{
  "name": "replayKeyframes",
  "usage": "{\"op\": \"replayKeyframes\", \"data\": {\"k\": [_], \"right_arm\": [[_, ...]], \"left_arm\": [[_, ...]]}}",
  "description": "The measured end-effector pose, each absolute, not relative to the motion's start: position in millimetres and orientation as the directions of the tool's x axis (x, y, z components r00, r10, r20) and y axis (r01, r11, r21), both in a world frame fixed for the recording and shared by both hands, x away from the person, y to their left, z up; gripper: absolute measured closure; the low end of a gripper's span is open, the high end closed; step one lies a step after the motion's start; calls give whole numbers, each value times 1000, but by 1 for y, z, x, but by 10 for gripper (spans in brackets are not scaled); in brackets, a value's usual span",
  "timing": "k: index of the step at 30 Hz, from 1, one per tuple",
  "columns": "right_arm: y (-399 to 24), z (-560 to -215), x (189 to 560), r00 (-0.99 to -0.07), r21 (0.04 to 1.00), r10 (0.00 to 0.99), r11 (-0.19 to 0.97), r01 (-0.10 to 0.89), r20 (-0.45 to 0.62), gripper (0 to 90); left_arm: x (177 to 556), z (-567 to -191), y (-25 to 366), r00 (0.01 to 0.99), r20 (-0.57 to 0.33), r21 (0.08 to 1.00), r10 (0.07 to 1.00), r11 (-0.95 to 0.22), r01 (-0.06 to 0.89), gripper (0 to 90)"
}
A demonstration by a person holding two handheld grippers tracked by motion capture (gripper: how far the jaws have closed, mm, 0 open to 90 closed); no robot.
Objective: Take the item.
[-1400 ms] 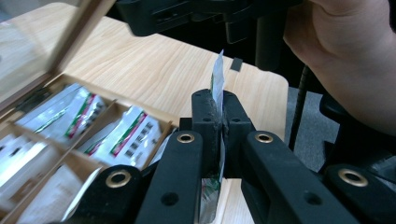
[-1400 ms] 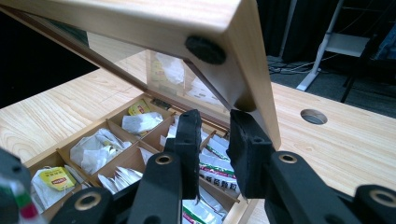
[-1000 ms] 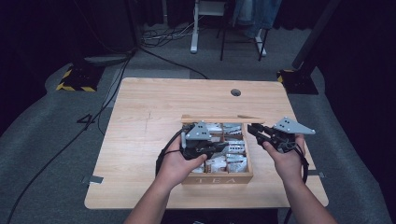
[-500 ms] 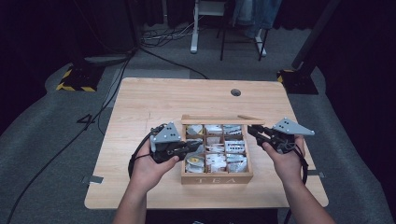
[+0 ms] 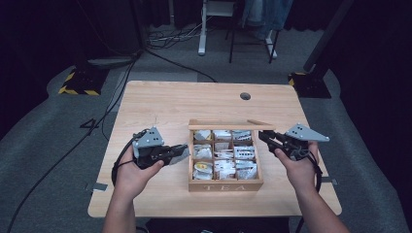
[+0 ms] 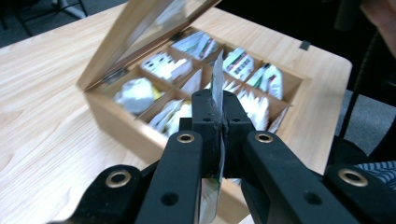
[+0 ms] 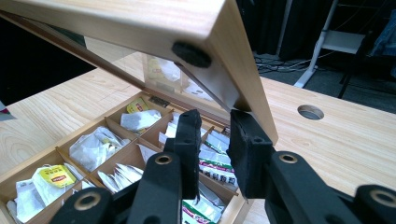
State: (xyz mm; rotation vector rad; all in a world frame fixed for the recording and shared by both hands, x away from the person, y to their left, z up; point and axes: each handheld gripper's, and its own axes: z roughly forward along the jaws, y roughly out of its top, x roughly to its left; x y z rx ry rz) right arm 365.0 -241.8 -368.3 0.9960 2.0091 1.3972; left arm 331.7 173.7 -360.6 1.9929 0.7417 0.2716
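Now the left gripper (image 5: 182,151) hangs over the bare wooden table (image 5: 170,102), just left of the wooden tea box (image 5: 224,184), with its jaws clamped tight on a flat tea sachet (image 6: 215,88). In the left gripper view the sachet stands on edge between the two black jaws, its thin top rising above their tips and its lower end showing below them, white with a green band. The box stands open behind it, its compartments packed with sachets and wrapped tea bags.

At the box's right side the right gripper (image 5: 265,136) sits with its jaws drawn narrow at the raised lid (image 7: 140,23). In the right gripper view the lid's wooden corner lies against the right jaw's tip, with a visible gap between the jaws. A yellow-labelled tea bag (image 7: 52,175) lies in a near compartment.
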Motion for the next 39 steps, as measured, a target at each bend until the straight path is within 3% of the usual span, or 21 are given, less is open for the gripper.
{"op": "replayKeyframes", "data": {"k": [8,25,39], "right_arm": [[-242,-368,365,-613,935,790,204,289,17,738],[-242,-369,365,-611,936,791,204,287,15,737],[-242,-370,365,-610,935,792,207,289,13,733]], "left_arm": [[344,-376,197,696,-117,815,708,-332,475,872],[378,-429,227,656,-222,800,722,-249,545,871],[389,-455,239,622,-242,794,744,-216,568,867]]}}
